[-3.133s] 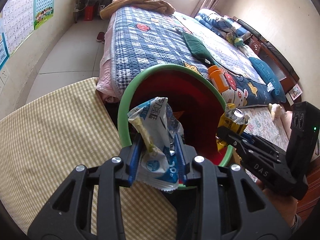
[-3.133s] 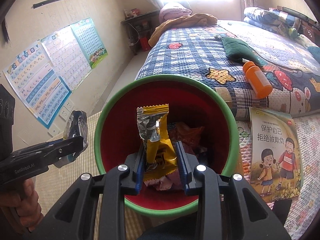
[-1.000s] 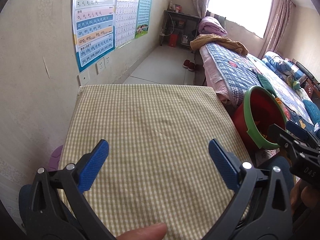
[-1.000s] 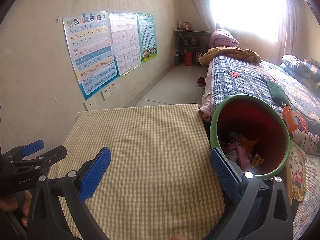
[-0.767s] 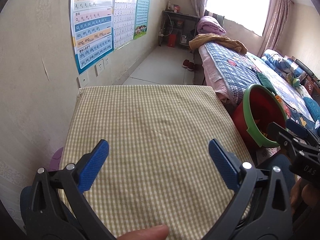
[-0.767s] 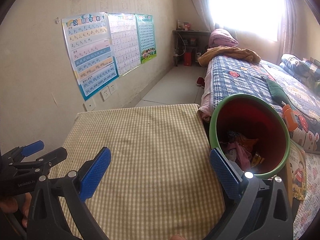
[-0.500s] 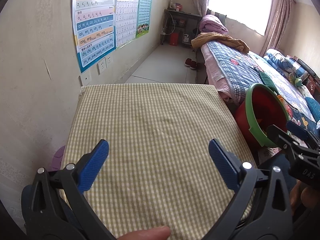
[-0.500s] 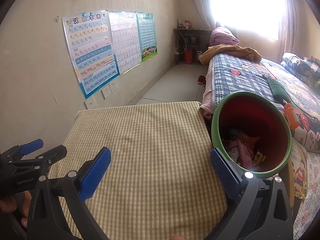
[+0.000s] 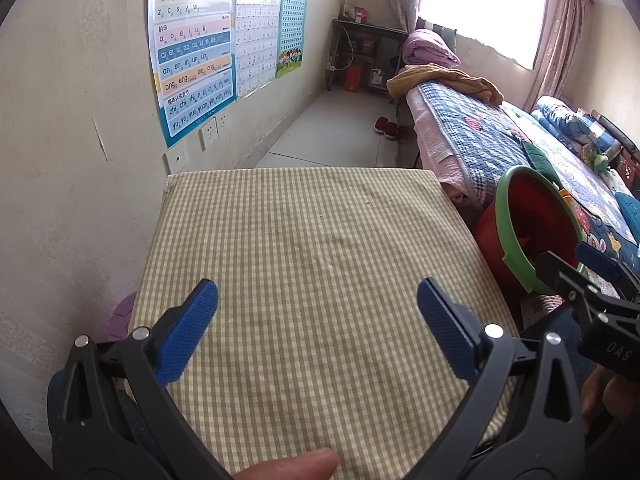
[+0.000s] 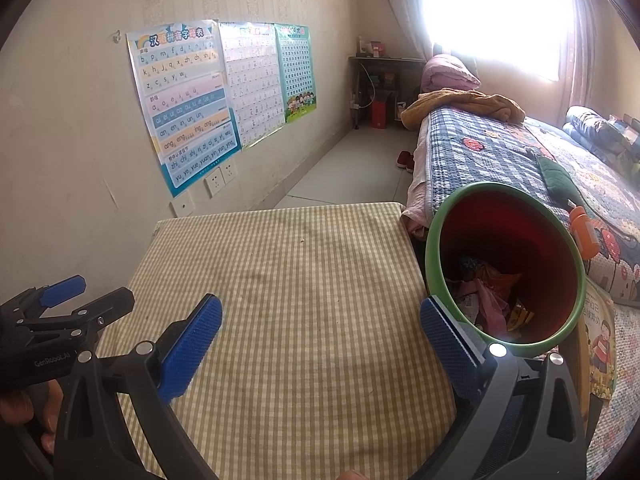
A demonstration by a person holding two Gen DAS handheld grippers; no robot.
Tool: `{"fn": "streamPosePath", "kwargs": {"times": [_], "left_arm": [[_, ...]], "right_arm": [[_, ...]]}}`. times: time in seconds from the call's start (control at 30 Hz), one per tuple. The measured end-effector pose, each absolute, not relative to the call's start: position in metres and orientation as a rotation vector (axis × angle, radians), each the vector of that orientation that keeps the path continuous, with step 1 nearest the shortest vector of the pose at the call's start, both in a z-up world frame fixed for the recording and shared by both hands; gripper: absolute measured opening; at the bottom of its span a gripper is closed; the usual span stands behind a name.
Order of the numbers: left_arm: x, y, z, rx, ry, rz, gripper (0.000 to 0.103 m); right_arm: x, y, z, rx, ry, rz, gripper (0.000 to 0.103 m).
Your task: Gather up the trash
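Left tool [image 9: 318, 312]: jaws spread wide, nothing between the blue pads. Right tool [image 10: 320, 330]: same, wide apart and empty. Both hang over the near edge of the table [image 10: 304, 280], pointing along it toward the far wall.

Judgement: the table's checked cloth shows no wrapper or scrap in either view, so collection looks done or nearly done. The step in hand is a last scan. To do it well: hold both tools level and open, sweep the views across the table edges and the floor strip beside the bed, and commit to a grasp only when a piece is clearly seen. Watch the right tool's outer finger, which sits close against the bin rim in the right wrist view; a bump could tip it.

Bin [image 10: 504, 264]: red bucket with a green rim, mouth tilted toward the camera, right of centre in the right wrist view, between the table edge and the bed [image 10: 500, 156]. In the left wrist view it sits at mid right. Inside: crumpled wrappers [image 10: 486, 300], pink, orange, yellow, piled low at the bottom. Plenty of room left.
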State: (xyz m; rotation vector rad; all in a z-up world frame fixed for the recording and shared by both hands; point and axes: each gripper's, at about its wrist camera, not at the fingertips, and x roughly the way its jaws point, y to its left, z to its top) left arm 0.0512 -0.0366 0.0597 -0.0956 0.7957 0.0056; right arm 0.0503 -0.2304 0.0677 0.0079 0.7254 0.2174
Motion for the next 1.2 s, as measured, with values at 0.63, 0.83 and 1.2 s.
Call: {"fn": "streamPosePath", "kwargs": {"times": [0.63,0.83,1.2], "left_arm": [[0.052,-0.037,0.062,-0.113,0.799,0.006,0.098],[0.05,-0.031,0.061,-0.162,0.783,-0.007,0.098],[0.051,-0.027,0.061,-0.138,0.772,0.055,0.098]], "right_arm": [[0.048,-0.228,0.068,0.007,0.726,0.218,0.096],[0.047,-0.227,0.067,0.006,0.73,0.217,0.096],[0.046,-0.226,0.064,0.0,0.737,0.221,0.096]]}}
